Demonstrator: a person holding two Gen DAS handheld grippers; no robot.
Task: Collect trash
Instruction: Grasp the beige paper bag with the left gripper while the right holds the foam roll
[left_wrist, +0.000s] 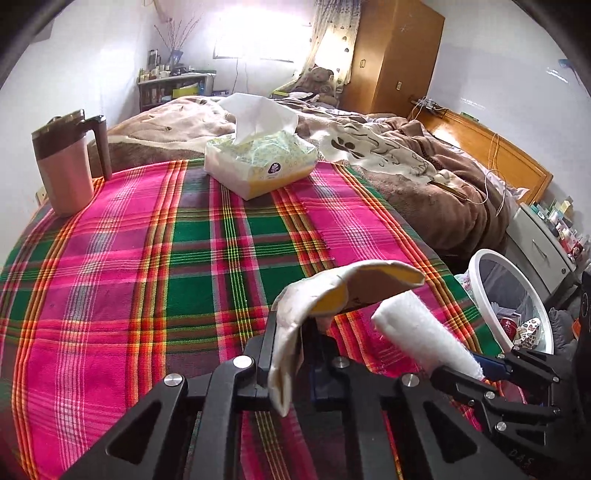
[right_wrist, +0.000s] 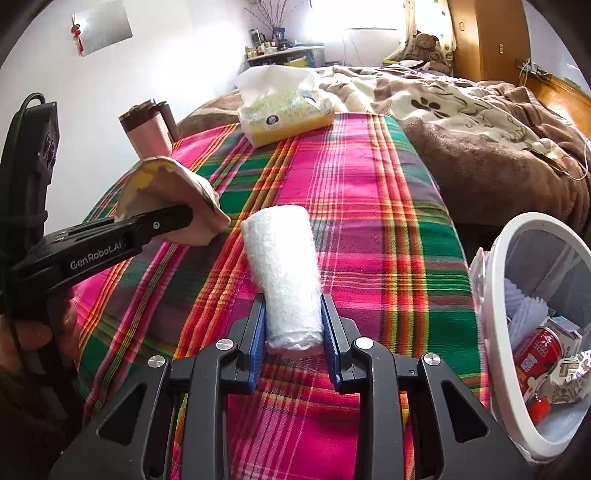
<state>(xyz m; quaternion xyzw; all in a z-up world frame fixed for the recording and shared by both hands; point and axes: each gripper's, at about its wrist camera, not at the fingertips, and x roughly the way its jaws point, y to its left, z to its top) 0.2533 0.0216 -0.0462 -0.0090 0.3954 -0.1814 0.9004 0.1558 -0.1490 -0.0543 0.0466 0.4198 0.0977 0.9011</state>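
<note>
got both tools clenched: left tool (left_wrist: 291, 354) on banana peel (left_wrist: 332, 291), right tool (right_wrist: 293, 332) on rolled paper towel (right_wrist: 284, 273); I'd swing over trash bin (right_wrist: 495, 280), then release

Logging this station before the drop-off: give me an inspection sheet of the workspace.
Surface: plaid cloth, pink, green and red.
Job's things: banana peel, white paper roll, white trash bin at the right edge, holding a red can.
Clutter: tissue pack, pink mug.
Grippers: left gripper shut on the banana peel; right gripper shut on the white paper roll.
Cables: black cord on the left unit.
Surroundings: bed with brown blanket, wooden wardrobe.
</note>
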